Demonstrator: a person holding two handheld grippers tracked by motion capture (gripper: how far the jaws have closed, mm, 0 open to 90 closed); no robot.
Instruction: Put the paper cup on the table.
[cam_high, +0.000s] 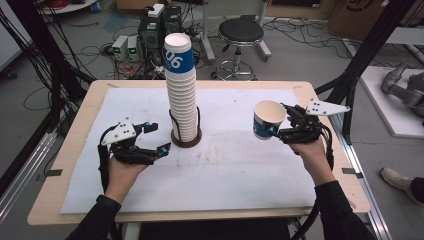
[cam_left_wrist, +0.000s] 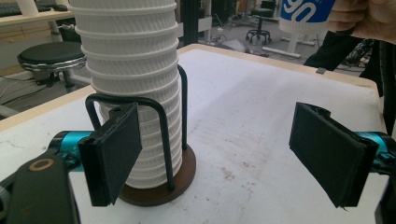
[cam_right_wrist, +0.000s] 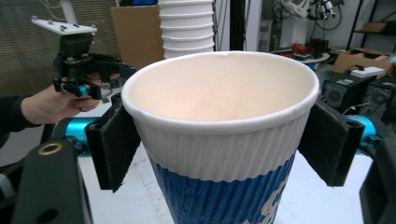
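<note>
One paper cup (cam_high: 268, 120) is off the stack, upright and clamped in the right gripper (cam_high: 278, 129), held above the table's right edge. Tall cup stack (cam_high: 181, 95) sits in its wire holder (cam_high: 186, 138) mid-table, many left. Left gripper (cam_high: 159, 138) gapes empty beside it. White mat (cam_high: 240, 165), scuffed; stool (cam_high: 241, 34), cables, cluttered lab floor.

claws: 2, my left claw (cam_high: 159, 137) and my right claw (cam_high: 281, 123) | loose paper cup (cam_high: 267, 119): 1 | cup stack (cam_high: 181, 90): 1, cups uncountable | stack holder (cam_high: 186, 140): 1 | tabletop (cam_high: 80, 120): 1 | stool (cam_high: 241, 33): 1
</note>
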